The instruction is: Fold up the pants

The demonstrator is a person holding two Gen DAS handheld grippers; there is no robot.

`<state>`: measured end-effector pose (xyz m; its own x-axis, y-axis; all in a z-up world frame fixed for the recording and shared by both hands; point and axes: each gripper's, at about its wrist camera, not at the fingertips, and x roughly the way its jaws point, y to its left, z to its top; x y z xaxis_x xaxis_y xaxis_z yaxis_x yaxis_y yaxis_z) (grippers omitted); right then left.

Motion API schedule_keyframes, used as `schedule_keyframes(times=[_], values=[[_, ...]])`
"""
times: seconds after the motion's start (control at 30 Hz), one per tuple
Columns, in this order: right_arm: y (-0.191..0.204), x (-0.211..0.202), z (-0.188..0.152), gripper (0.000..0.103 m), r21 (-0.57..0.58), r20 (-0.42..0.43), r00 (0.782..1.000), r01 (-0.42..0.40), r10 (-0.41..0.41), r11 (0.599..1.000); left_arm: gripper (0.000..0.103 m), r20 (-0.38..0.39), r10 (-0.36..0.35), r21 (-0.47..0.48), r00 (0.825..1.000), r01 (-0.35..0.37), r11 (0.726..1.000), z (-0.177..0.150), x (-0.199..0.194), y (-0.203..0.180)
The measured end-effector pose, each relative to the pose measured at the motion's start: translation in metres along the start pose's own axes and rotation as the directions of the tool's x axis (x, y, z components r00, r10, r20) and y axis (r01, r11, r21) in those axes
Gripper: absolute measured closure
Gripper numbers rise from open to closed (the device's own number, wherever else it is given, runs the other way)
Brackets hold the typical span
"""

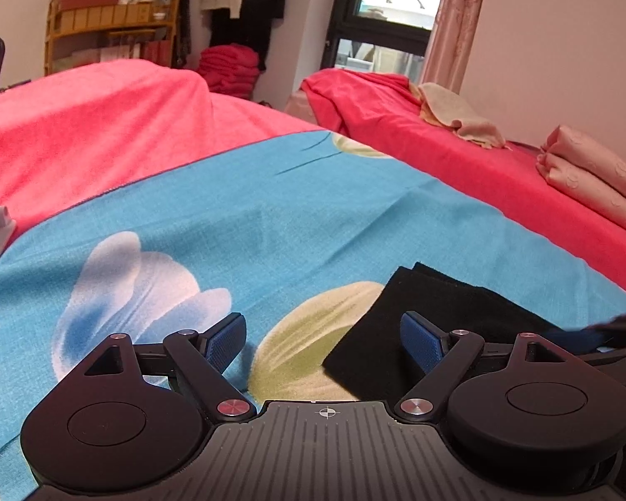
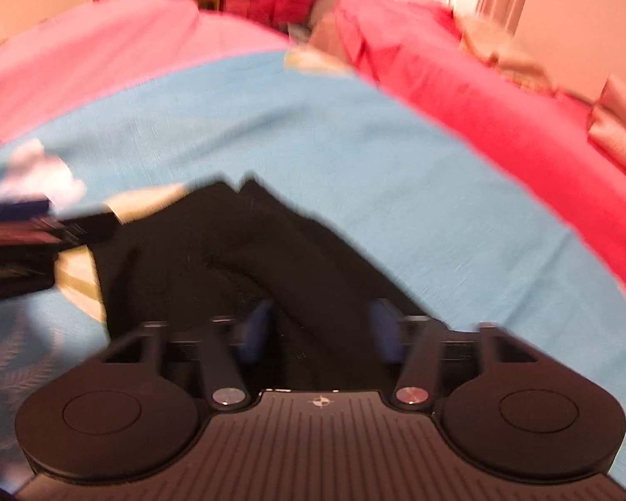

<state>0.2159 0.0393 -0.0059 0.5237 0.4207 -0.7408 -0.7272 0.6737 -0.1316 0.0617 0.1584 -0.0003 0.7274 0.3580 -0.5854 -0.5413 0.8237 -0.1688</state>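
The black pants (image 1: pixel 430 313) lie folded on the blue flowered sheet (image 1: pixel 271 217); in the left wrist view their corner is just right of centre. My left gripper (image 1: pixel 323 340) is open and empty, its right finger over the pants' left edge. In the blurred right wrist view the pants (image 2: pixel 271 259) fill the middle. My right gripper (image 2: pixel 319 327) is open, its blue pads low over the pants. The left gripper shows there at the left edge (image 2: pixel 41 225); the right gripper shows at the right edge of the left wrist view (image 1: pixel 617 330).
A red blanket (image 1: pixel 104 125) covers the bed to the left and red bedding (image 1: pixel 459 158) lies to the right. Folded pink cloth (image 1: pixel 596 179) lies at the far right by the wall. A wooden shelf (image 1: pixel 104 29) and a window (image 1: pixel 388 12) stand behind.
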Motion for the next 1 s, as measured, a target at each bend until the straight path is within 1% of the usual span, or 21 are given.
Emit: schedule_keyframes(times=[0.03,0.07,0.13,0.2,0.23,0.33,0.4,0.43,0.47,0.53,0.6,0.63,0.67,0.73,0.8,0.83,0.87,0.9,0.93,0.97,1.0], values=[[0.004,0.000,0.000,0.084,-0.003,0.020,1.000,-0.008,0.008,1.000,0.000,-0.005,-0.002,-0.003,1.000,0.002,1.000,0.000,0.001,0.001],[0.005,-0.007,0.004,0.095,-0.018,0.048,0.999,0.015,-0.014,1.000,0.000,-0.011,-0.005,-0.006,1.000,0.005,1.000,0.000,0.002,0.001],[0.004,-0.016,0.016,0.096,-0.009,0.115,0.992,0.050,-0.048,0.999,0.000,-0.020,-0.002,-0.005,1.000,0.001,1.000,0.000,0.004,0.000],[-0.005,-0.018,0.025,0.095,0.050,0.142,0.987,0.067,-0.074,0.996,0.000,-0.025,0.005,0.006,1.000,-0.005,1.000,0.000,0.005,-0.002],[-0.008,-0.011,0.024,0.095,0.072,0.136,0.987,0.078,-0.088,0.994,0.000,-0.024,0.008,0.011,1.000,-0.008,1.000,0.000,0.005,-0.003],[-0.006,0.020,0.013,0.093,0.053,0.031,0.994,0.102,-0.104,0.993,0.000,-0.022,0.009,0.017,1.000,-0.009,1.000,-0.001,0.004,-0.003],[-0.002,0.006,0.010,0.078,0.048,0.064,0.991,0.116,-0.119,0.992,0.000,-0.029,0.013,0.016,0.999,-0.013,1.000,-0.001,0.005,-0.003],[-0.004,-0.006,0.010,0.057,0.077,0.069,0.992,0.099,-0.105,0.992,0.000,-0.027,0.017,0.013,0.999,-0.017,1.000,-0.001,0.004,-0.002],[-0.007,-0.021,0.008,0.040,0.108,0.087,0.992,0.081,-0.090,0.991,0.000,-0.032,0.015,0.019,0.999,-0.015,1.000,0.000,0.004,-0.003],[-0.016,-0.057,0.001,0.034,0.163,0.134,0.988,0.054,-0.076,0.985,0.000,-0.042,0.005,0.051,0.999,-0.003,0.999,0.004,0.002,-0.008],[-0.032,-0.093,-0.016,0.034,0.225,0.144,0.989,0.009,-0.042,0.974,0.000,-0.054,-0.008,0.084,0.998,0.013,0.996,0.008,-0.003,-0.015],[-0.043,-0.109,-0.028,0.029,0.271,0.150,0.988,-0.020,-0.022,0.962,0.000,-0.068,-0.023,0.107,0.997,0.030,0.994,0.010,-0.005,-0.020],[-0.057,-0.121,-0.041,0.024,0.317,0.156,0.988,-0.052,0.002,0.947,0.000,-0.086,-0.039,0.132,0.996,0.051,0.990,0.013,-0.007,-0.027],[-0.083,-0.147,-0.074,0.023,0.410,0.174,0.983,-0.118,0.049,0.905,0.000,-0.114,-0.070,0.177,0.991,0.090,0.980,0.019,-0.008,-0.042],[-0.106,-0.165,-0.111,0.022,0.490,0.196,0.979,-0.143,0.051,0.860,0.000,-0.145,-0.118,0.222,0.982,0.149,0.964,0.022,-0.006,-0.062],[-0.119,-0.168,-0.126,0.021,0.518,0.202,0.979,-0.134,0.031,0.845,0.000,-0.177,-0.144,0.239,0.974,0.185,0.953,0.023,0.000,-0.073],[-0.133,-0.169,-0.142,0.018,0.554,0.194,0.981,-0.107,-0.003,0.826,0.000,-0.216,-0.166,0.252,0.962,0.219,0.942,0.022,0.007,-0.085],[-0.146,-0.161,-0.152,0.020,0.598,0.147,0.987,-0.040,-0.060,0.801,0.000,-0.255,-0.188,0.260,0.949,0.254,0.931,0.020,0.017,-0.097],[-0.160,-0.157,-0.162,0.031,0.631,0.053,0.985,0.097,-0.167,0.769,0.000,-0.283,-0.207,0.266,0.937,0.284,0.921,0.016,0.028,-0.108],[-0.168,-0.157,-0.169,0.058,0.622,-0.040,0.951,0.263,-0.306,0.737,0.000,-0.285,-0.196,0.276,0.938,0.276,0.921,0.010,0.038,-0.116],[-0.171,-0.164,-0.172,0.065,0.591,-0.051,0.920,0.341,-0.389,0.731,0.000,-0.284,-0.151,0.285,0.947,0.234,0.929,0.002,0.049,-0.120]])
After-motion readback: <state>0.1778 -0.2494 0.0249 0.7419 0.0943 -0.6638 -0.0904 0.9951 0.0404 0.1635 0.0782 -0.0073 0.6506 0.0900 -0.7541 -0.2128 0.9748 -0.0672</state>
